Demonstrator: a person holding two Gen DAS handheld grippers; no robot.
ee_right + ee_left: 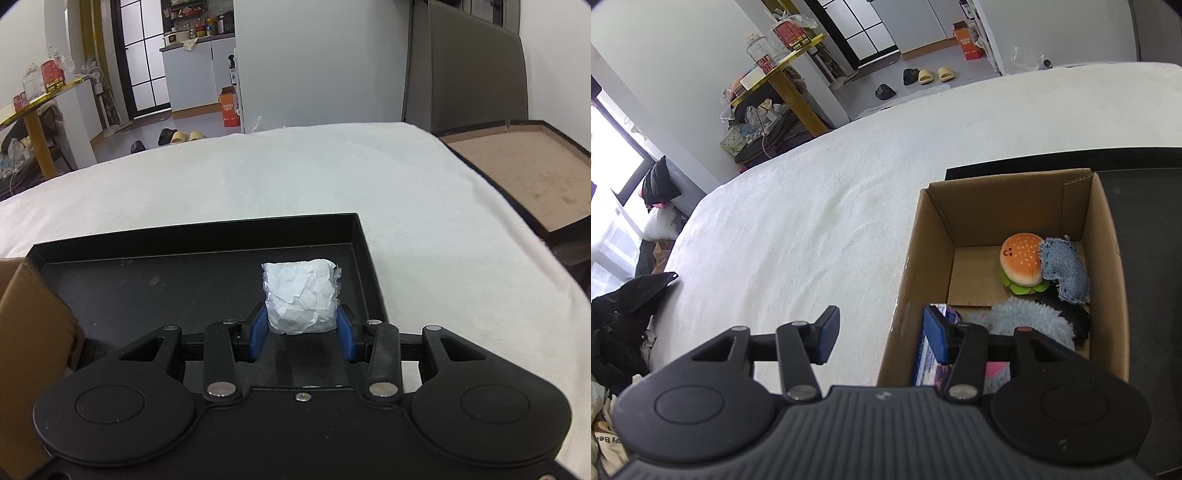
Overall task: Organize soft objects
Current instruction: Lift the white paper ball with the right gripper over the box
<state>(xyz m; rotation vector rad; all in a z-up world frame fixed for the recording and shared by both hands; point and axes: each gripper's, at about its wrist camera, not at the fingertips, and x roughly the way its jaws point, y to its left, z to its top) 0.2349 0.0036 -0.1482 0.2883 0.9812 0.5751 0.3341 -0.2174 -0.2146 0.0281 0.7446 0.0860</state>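
A cardboard box (pixel 912 280) stands on the white bed and holds a burger plush (pixel 1021 264), a denim pouch (pixel 1065 275), a fluffy light-blue toy (pixel 1030 321) and a blue packet (pixel 929 354). My left gripper (pixel 882 336) is open and empty, straddling the box's near-left wall. My right gripper (pixel 301 332) is shut on a white crumpled tissue pack (pixel 301 295) wrapped in clear plastic, low over the black tray (pixel 166 288). The box corner (pixel 33 332) shows at the left of the right wrist view.
The black tray (pixel 1145 221) lies to the right of the box. A brown framed board (pixel 535 173) lies at the bed's right edge. Dark clothes (pixel 624 317) lie off the bed's left side. A yellow table (pixel 783 74) and slippers stand beyond the bed.
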